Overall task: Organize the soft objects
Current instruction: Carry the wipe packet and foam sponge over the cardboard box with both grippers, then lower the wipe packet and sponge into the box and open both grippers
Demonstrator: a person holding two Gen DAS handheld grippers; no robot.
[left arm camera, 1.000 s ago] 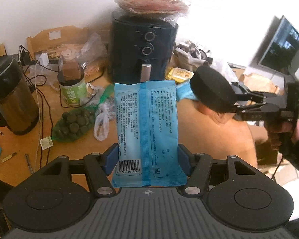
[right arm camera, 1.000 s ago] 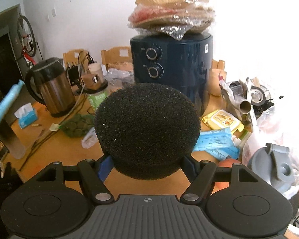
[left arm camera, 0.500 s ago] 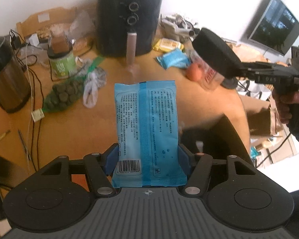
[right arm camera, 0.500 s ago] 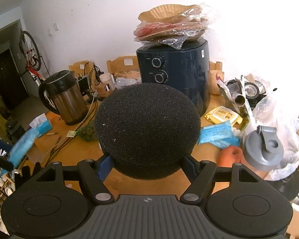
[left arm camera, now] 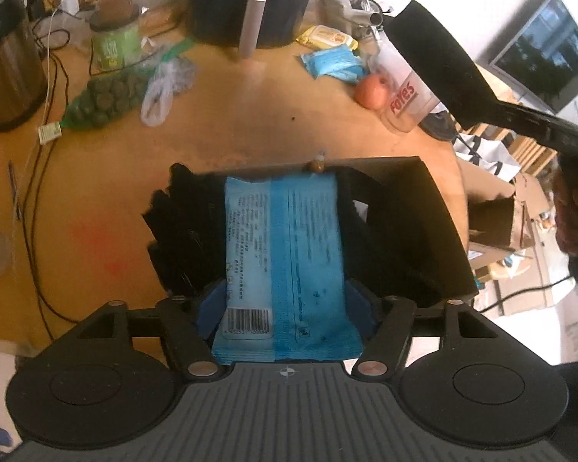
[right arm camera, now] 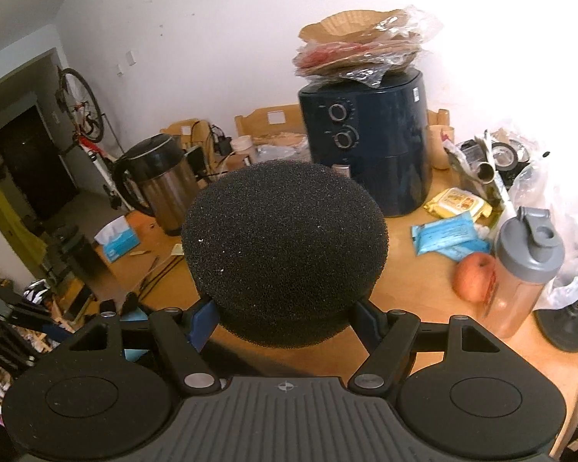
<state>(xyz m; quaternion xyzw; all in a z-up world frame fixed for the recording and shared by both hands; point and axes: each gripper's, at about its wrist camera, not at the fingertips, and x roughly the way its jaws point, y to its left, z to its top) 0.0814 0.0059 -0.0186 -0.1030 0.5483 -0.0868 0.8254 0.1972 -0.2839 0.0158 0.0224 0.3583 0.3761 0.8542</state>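
The blue wipes pack (left arm camera: 285, 261), clamped in the left tool (left arm camera: 285, 304), should be lowered squarely into the black box (left arm camera: 404, 223) before release, while the foam sponge (right arm camera: 285, 254) is held gripped in the right tool (right arm camera: 285, 319).

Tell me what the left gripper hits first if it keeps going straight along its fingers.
Likely the black box: the left gripper, shut on the blue wipes pack, points down into its opening. Depth is unclear, so the pack's far end may already be near the bottom.

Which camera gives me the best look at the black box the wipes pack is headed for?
The left wrist view. It looks down into the black box, showing its open top and dark contents behind the blue wipes pack in the left gripper. The right wrist view is filled by the black sponge; no box can be made out there.
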